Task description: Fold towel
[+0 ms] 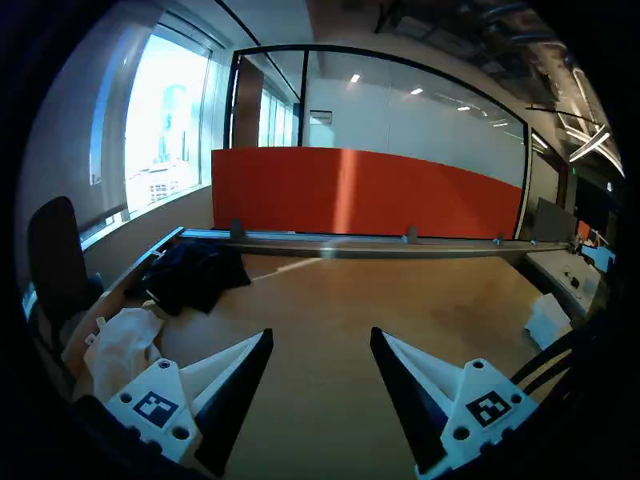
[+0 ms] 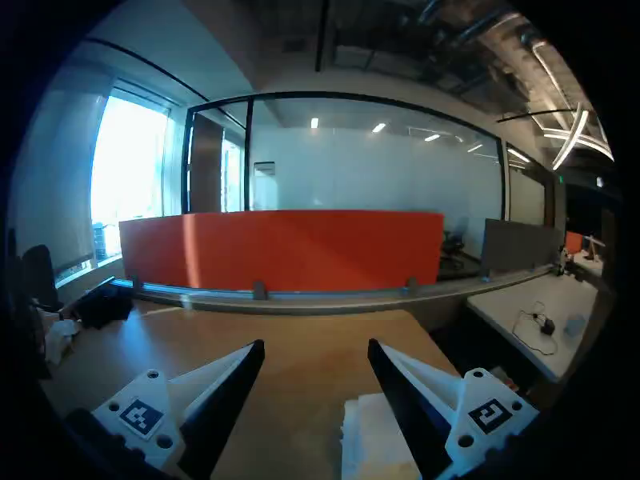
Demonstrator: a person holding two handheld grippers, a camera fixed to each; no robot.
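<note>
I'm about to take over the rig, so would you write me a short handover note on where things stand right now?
Left gripper: open, empty, above the desk.
Right gripper: open, empty. A white towel, apparently folded, lies just below its fingers.
A crumpled pale cloth and a dark cloth lie near the desk's left edge.
Done: possibly the white towel, though I cannot tell if its fold is finished.
Left: probably the crumpled pale cloth. Nothing is gripped yet.
</note>
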